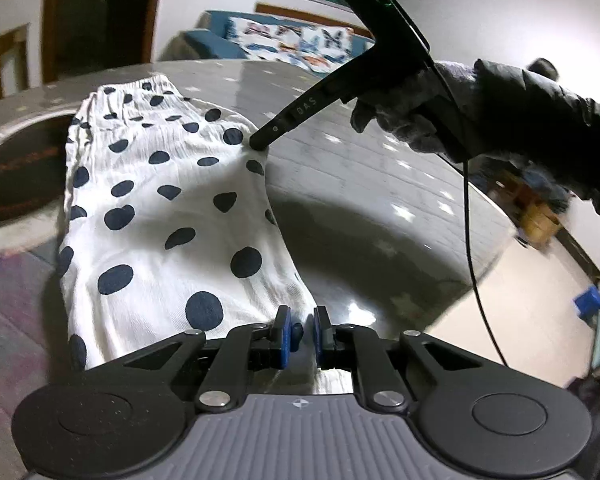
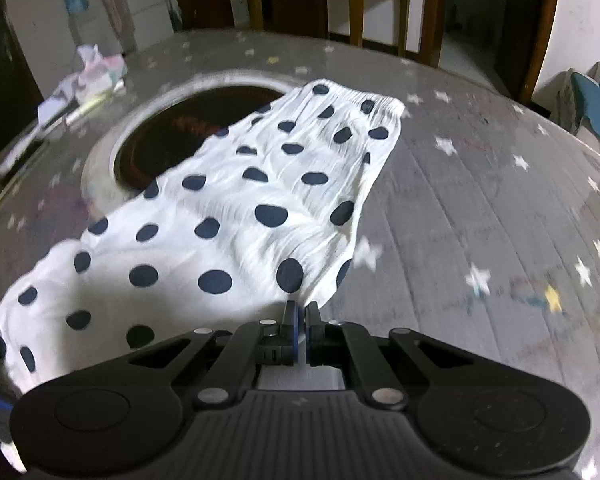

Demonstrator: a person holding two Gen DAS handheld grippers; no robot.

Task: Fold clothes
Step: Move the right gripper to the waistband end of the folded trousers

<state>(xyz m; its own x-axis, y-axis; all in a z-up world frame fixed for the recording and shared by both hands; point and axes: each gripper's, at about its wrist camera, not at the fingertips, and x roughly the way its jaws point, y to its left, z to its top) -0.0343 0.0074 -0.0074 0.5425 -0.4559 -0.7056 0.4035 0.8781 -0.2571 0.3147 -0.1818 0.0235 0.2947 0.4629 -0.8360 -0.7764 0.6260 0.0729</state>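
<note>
A white garment with dark blue polka dots lies stretched over the grey star-patterned round table, its elastic waistband at the far end. My left gripper is shut on the garment's near edge, cloth running between its blue pads. My right gripper comes in from the upper right and pinches the garment's right edge midway, lifting it slightly. In the right wrist view the right gripper is shut on the garment's edge, and the cloth spreads away to the left and ahead.
A round recess with a dark inset sits in the table's middle, partly under the garment. A pile of pale cloths and papers lies at the table's far left. A cable hangs from the right gripper. A blue sofa stands behind.
</note>
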